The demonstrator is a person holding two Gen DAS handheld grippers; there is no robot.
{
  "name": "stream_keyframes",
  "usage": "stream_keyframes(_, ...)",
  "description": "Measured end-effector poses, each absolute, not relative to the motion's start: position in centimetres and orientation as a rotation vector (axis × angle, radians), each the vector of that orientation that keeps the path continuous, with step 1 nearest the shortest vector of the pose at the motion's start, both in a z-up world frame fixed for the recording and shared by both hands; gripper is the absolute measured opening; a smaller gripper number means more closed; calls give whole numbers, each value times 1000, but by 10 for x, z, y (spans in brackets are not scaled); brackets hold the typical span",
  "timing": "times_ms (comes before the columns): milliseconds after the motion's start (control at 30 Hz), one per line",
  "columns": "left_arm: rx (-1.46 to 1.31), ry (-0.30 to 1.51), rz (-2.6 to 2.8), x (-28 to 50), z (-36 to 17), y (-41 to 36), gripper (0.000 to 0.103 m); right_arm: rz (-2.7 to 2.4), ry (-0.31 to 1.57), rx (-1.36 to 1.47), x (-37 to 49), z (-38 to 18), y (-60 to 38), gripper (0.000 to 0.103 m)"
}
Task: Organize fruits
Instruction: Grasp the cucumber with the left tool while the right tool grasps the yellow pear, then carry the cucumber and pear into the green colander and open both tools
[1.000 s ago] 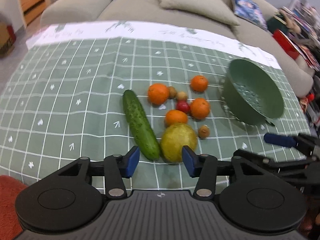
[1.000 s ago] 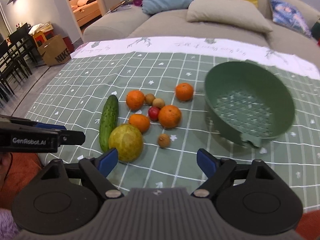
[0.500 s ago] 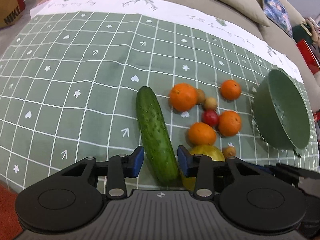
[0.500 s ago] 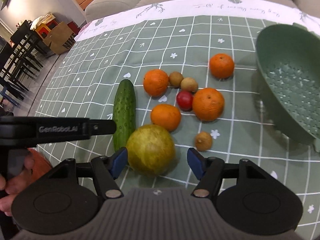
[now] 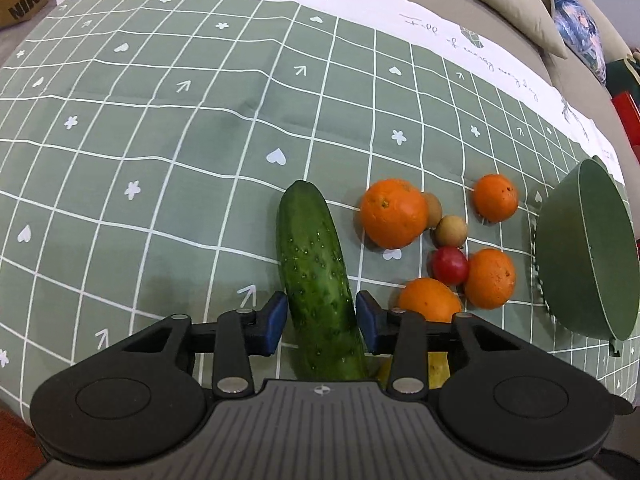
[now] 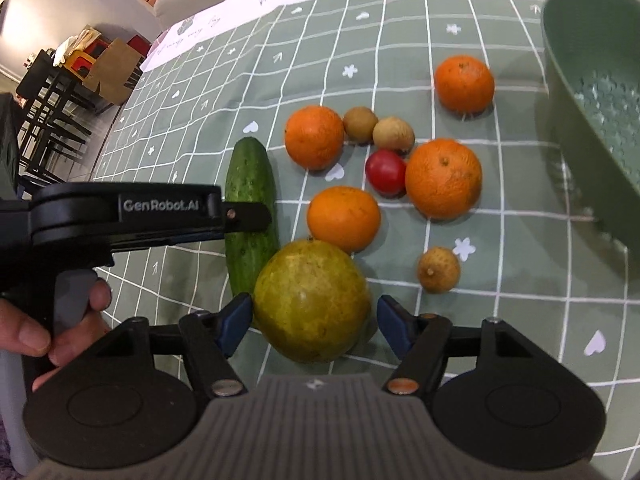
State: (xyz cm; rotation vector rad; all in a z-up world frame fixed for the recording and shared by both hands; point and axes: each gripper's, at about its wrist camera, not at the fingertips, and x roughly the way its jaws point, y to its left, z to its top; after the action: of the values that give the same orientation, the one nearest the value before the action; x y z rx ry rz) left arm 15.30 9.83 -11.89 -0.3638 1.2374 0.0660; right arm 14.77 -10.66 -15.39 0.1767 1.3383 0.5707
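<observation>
Both grippers have dropped and pushed forward since a second ago: the left gripper (image 5: pixel 321 322), which then hung short of the produce, now straddles the near half of the cucumber (image 5: pixel 316 280), and the right gripper (image 6: pixel 314 320) has closed in around the big yellow-green fruit (image 6: pixel 312 300). Left jaws partly open, blue pads just beside the cucumber's flanks, contact on either side not certain; nothing gripped yet. Right jaws wide, a pad close to each side of the big fruit, a sliver of gap showing on the right; not holding it either. Taking the cucumber as landmark: the big fruit lies against its near right end; four oranges sit to its right, the closest (image 6: pixel 344 218) just beyond the big fruit; a small red fruit (image 6: pixel 386 171) and two small brown ones (image 6: pixel 394 133) sit among the oranges, a third brown one (image 6: pixel 439 269) nearer the camera; the green colander (image 6: pixel 592 120) stands farthest right, still holding nothing visible. All on the green checked cloth (image 5: pixel 160 140). Risks, as I judge: the two grippers work side by side, so closing or lifting together could knock them; the round fruit may squirt forward into the near orange if pinched off-centre; the cucumber, held near one end, may droop or swing.
</observation>
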Motion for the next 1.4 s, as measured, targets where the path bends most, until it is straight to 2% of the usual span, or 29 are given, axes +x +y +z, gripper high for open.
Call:
stream_keyframes(67, -368, 1239, 60, 154, -121, 98, 42, 574, 1338, 186, 146, -154, -106, 62)
stream_keyframes(367, -360, 1226, 54, 141, -112, 95, 39, 587, 1293, 151, 141, -141, -113, 62)
stream_keyframes(867, -332, 1091, -78, 98, -37, 51, 39, 567, 1107, 154, 117, -81, -179, 61)
stream_keyframes(1133, -322, 1031, -227, 125, 1, 2, 39, 519, 1005, 91, 124, -44, -230, 62)
stream_keyframes(1400, -270, 1027, -344, 176, 3, -63, 39, 421, 988, -26, 168, -46, -277, 62)
